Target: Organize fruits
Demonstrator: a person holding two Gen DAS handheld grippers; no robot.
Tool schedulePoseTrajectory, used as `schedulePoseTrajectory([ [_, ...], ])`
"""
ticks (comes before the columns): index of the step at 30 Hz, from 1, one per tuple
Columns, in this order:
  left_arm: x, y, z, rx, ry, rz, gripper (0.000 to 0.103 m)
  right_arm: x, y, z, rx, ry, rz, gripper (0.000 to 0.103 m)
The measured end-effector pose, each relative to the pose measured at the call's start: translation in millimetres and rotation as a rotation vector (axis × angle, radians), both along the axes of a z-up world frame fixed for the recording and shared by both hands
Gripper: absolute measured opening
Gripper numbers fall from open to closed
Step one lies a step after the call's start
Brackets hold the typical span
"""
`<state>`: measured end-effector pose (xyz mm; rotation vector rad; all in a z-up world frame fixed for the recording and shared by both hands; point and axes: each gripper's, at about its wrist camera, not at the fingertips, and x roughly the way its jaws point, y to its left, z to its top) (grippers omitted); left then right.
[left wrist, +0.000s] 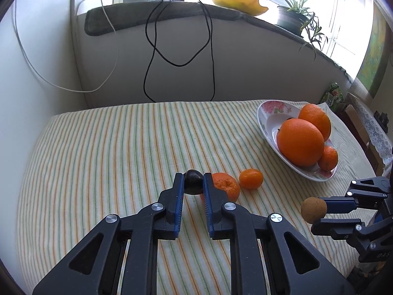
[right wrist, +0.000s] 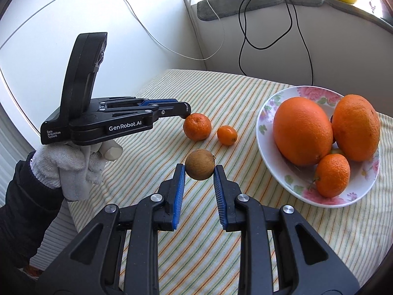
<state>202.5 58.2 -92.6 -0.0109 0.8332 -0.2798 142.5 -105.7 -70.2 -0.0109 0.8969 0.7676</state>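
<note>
Two big oranges (right wrist: pixel 302 130) lengthwise, side-by-side

Green-and-orange striped cloth (right wrist: pixel 245 221), pink-flowered white bowl (right wrist: pixel 316 92) (oranges (right wrist: pixel 302 130) inside)

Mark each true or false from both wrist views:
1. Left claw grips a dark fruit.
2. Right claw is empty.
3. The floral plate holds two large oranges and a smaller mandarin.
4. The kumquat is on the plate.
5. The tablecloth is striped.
1. True. The left claw is shut on a small dark fruit, beside the loose mandarin.
2. False. The right claw is shut on a round brown fruit.
3. True. The floral plate holds two large oranges and a small mandarin.
4. False. The kumquat lies on the cloth, left of the plate.
5. True. The tablecloth is striped.
</note>
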Motion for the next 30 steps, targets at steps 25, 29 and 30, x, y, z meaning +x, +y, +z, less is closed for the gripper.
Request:
schedulePoseTrajectory([
  [25,5.1,16.7,-22.3,0.049,0.046,0.0,0.017,-0.6,-3.9,6.5,0.027,0.004,-0.003,0.025],
  [29,15.5,33.0,-22.9,-0.018,0.074,0.029,0.039,-0.3,-2.7,6.7,0.027,0.006,0.003,0.025],
  [30,17.7,37.1,-24.4,-0.043,0.085,0.028,0.042,-0.5,-2.6,6.9,0.027,0.006,0.003,0.025],
])
